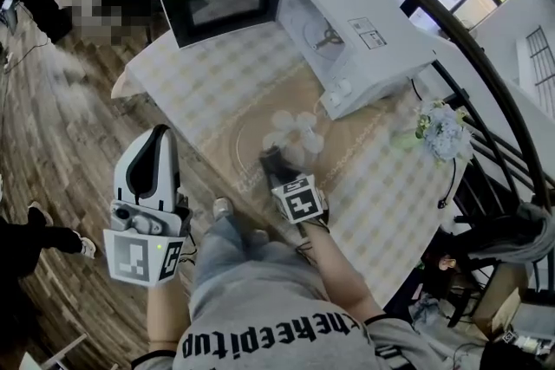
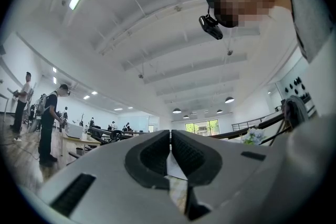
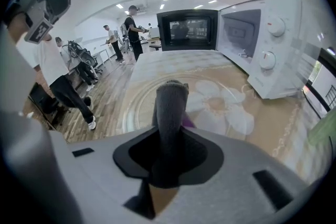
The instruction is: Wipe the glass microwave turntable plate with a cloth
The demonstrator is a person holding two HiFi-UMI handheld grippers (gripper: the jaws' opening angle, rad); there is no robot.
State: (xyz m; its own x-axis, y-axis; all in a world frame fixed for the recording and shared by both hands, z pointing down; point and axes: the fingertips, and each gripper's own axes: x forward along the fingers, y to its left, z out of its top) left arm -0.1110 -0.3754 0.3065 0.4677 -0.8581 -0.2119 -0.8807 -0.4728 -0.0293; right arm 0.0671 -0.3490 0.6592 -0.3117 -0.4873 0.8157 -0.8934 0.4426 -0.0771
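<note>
Right gripper view, jaws?
— right gripper (image 3: 168, 149) clamped on grey cloth (image 3: 170, 107), over glass plate (image 3: 137, 99) in front of microwave (image 3: 262, 50). Plate's near rim hidden behind it.
Left?
— left gripper (image 2: 170, 139) jaws together, empty.

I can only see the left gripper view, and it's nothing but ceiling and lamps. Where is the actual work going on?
Observer: Down on the table. The right tongs grip a dark grey cloth, held over a round glass plate.
Visitor: Is there a microwave anywhere near it?
Observer: Yes. A white microwave stands on the far part of that table, with its door swung wide open.
</note>
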